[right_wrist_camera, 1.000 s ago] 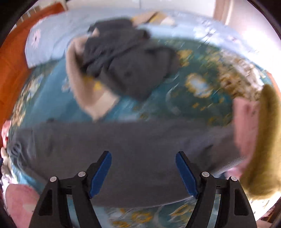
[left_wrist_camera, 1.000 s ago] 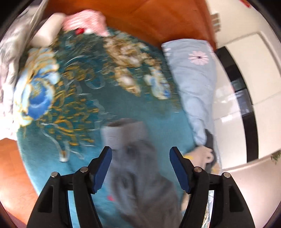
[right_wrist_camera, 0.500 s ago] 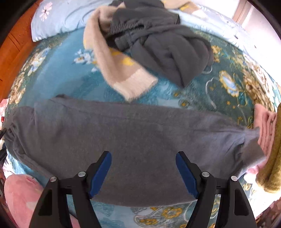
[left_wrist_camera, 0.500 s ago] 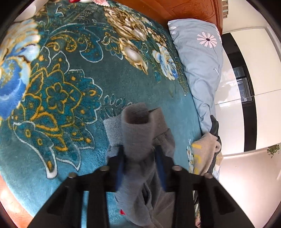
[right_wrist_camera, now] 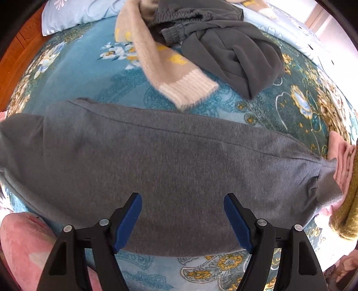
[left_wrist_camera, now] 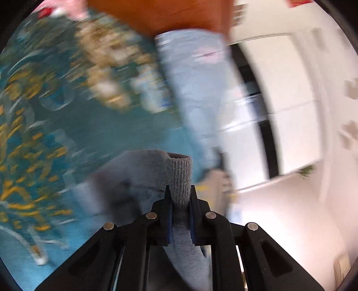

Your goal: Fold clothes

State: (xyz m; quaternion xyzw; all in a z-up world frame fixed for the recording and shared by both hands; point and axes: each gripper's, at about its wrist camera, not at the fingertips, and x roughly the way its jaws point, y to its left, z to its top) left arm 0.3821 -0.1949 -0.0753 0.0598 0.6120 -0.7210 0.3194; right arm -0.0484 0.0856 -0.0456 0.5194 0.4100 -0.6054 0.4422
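Grey sweatpants lie stretched across the teal floral blanket, one ribbed cuff at the right by folded pink cloth. My right gripper hovers open just above the middle of the pants, nothing between its fingers. In the left wrist view my left gripper is shut on the other ribbed cuff of the grey sweatpants, lifted off the blanket; this view is heavily blurred.
A beige sweater sleeve and a dark grey garment lie behind the pants. A light blue pillow sits at the wooden headboard. Folded pink and mustard clothes are at right, a pink garment at lower left.
My left gripper closed on the pants cuff and has lifted it, swinging fast. The right gripper stayed open and came lower over the pants.
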